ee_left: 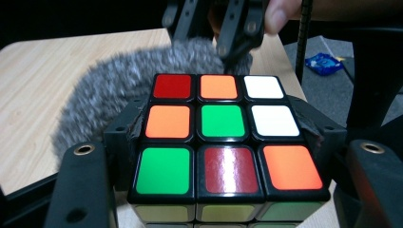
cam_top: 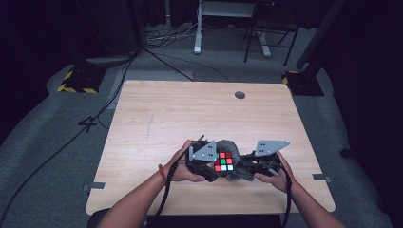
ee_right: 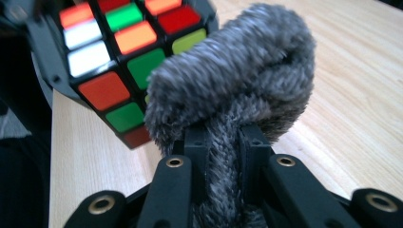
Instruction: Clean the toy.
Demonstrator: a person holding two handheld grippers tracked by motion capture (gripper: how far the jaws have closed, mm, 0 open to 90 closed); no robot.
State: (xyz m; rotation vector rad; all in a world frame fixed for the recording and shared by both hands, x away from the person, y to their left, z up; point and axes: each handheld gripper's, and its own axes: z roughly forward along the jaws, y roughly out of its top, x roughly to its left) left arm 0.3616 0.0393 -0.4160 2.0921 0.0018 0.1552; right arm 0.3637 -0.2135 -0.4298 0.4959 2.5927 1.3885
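Pale wooden table [cam_top: 157, 118] on grey carpet, dark room around, cables trailing over the floor [cam_top: 166, 38] beyond the far edge. Near the table's front edge, between both hands: a scrambled puzzle cube [ee_left: 223, 137] clamped at its sides by the left gripper [cam_top: 207, 164], coloured face up. Pressed against the cube's far side, a grey fuzzy cloth [ee_right: 237, 85], pinched in a narrow fold by the right gripper [ee_right: 227, 142]. Cloth touching cube; grippers close together, facing each other.
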